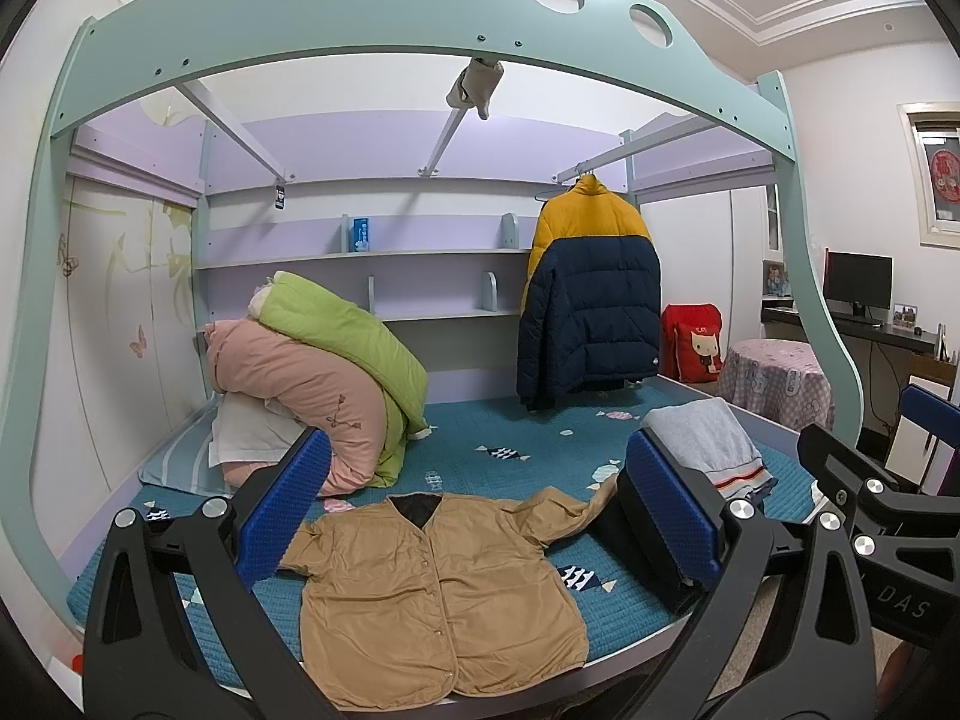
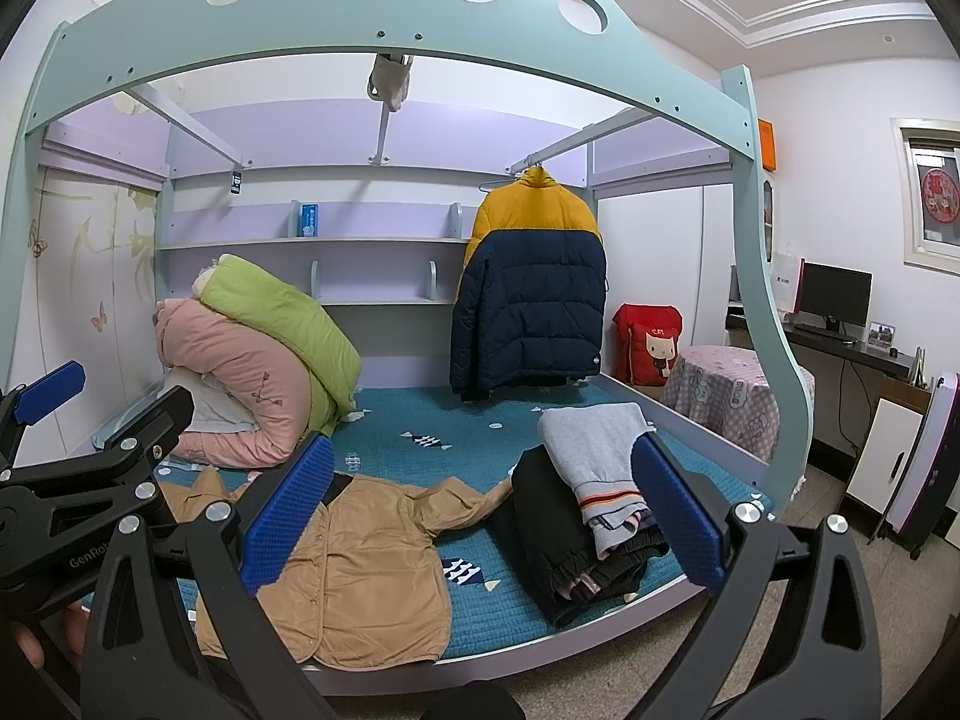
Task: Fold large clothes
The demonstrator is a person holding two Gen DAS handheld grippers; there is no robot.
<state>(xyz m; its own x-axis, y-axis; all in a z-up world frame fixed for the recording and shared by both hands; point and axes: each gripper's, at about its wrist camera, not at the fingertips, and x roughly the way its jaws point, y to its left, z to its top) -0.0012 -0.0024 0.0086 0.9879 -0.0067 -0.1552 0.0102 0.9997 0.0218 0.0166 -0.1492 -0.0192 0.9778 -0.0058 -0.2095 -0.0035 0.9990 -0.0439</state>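
Item: tan quilted jacket (image 1: 432,594), lying front-up and buttoned on the teal bed mattress (image 1: 510,432), close to the near edge. One sleeve (image 1: 558,510) is flung out toward the stack of folded clothes; the other is short in view, bunched beside the left claw's finger. Dark lining shows at the collar.

Handling, by judgement: light, soft, thinly padded; the smooth shell looks slippery, so a shallow pinch may slide off. Best holds are likely the doubled parts: collar edge, cuff, hem corners, shoulder seams. Nothing fragile; the snaps are small.

Left claw (image 1: 480,510): jaws wide apart, holding nothing, above the jacket's upper half.
Right claw (image 2: 480,516): jaws wide apart, holding nothing, toward the outflung sleeve and the stack.

Neighbours: stack of folded clothes (image 2: 594,480), grey on top of black, just beside the sleeve end, possibly touching. Rolled pink and green quilts (image 1: 336,372) at the far left, near the collar side.

Room: the hem lies at the near bed edge, so a pull that way risks slippage off. Open mattress beyond the collar, toward the hanging puffer jacket (image 1: 591,294). Bunk frame (image 1: 420,18) arches overhead, well above.
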